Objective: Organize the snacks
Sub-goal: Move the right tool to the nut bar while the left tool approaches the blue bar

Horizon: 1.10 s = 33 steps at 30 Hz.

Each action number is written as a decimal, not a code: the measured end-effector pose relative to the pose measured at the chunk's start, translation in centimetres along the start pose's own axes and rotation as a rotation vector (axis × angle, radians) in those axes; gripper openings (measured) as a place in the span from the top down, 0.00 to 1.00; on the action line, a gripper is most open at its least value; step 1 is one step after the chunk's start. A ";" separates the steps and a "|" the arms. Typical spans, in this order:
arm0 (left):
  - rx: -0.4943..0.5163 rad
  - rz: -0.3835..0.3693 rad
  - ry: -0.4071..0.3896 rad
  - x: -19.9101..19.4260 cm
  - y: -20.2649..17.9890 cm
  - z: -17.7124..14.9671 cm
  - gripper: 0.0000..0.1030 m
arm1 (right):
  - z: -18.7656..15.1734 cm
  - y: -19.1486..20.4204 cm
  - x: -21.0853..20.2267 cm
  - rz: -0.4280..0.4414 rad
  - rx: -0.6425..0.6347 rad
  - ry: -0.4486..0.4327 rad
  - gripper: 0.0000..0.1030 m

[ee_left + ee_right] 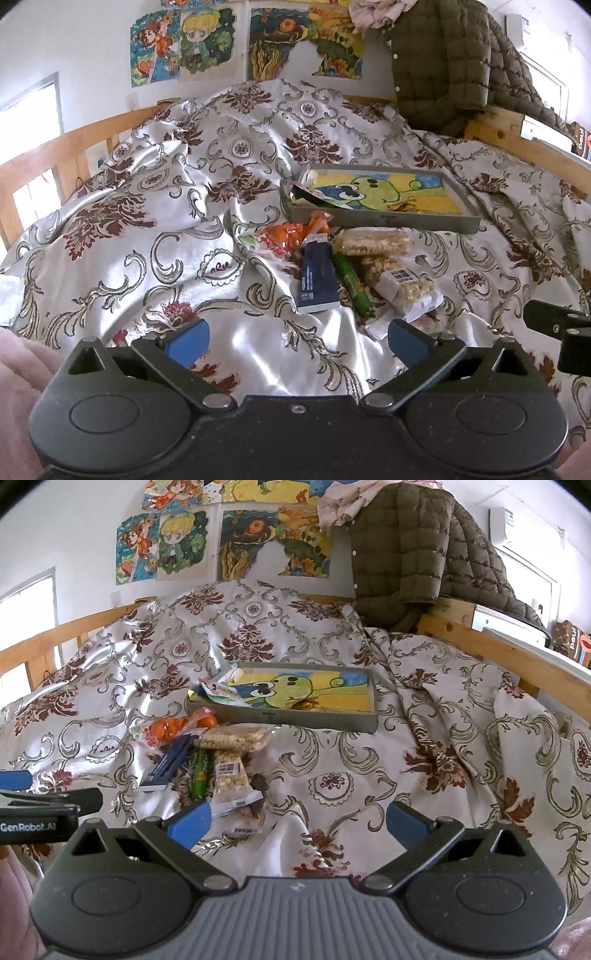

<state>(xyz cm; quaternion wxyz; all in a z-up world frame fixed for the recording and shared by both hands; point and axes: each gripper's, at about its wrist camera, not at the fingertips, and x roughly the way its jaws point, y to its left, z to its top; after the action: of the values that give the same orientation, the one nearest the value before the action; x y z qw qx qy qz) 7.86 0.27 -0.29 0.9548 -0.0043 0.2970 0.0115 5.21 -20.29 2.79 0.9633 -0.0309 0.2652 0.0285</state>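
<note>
Several snacks lie in a pile on the patterned bedspread: an orange packet [291,236] [177,725], a dark blue packet [317,278] [168,764], a green stick [351,282] [199,773] and two clear bags of puffed grain [375,240] [404,284] [234,737] [232,779]. Behind them stands a grey tray [406,221] [314,720] with a cartoon picture inside; a snack packet [221,694] lies in its left end. My left gripper [297,341] is open and empty, just before the pile. My right gripper [299,823] is open and empty, to the right of the pile.
A wooden bed rail [517,657] runs around the bed. A brown quilted jacket [413,557] hangs at the back right. Posters [166,542] hang on the wall. The bedspread [424,768] is creased into folds on the right.
</note>
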 end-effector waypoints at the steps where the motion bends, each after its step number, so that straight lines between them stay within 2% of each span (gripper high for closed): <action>1: -0.003 0.000 0.004 0.1 0.0 0.0 0.01 | 0.0 0.0 0.1 0.004 -0.001 0.004 0.00; 7: -0.023 -0.004 0.040 1.0 0.4 0.3 0.01 | 0.5 -0.3 0.7 0.034 0.020 0.032 0.00; 16: -0.018 -0.037 0.109 3.5 0.5 1.4 0.01 | 1.3 -1.3 3.5 0.092 0.058 0.121 0.00; 23: -0.057 -0.068 0.203 6.7 1.7 2.9 0.01 | 2.0 -1.8 6.7 0.099 0.029 0.149 0.00; 28: -0.013 -0.071 0.239 8.7 1.9 4.0 0.01 | 2.7 -1.4 8.9 0.100 0.010 0.187 0.00; 33: -0.009 -0.111 0.294 10.7 2.3 4.9 0.01 | 3.3 -1.0 9.9 0.105 -0.012 0.176 0.00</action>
<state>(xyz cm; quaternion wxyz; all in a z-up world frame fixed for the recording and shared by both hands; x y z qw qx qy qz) 19.39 2.81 -2.35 0.9001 -0.0265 0.4330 -0.0408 15.44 -20.64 0.59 0.9333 -0.0251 0.3498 0.0776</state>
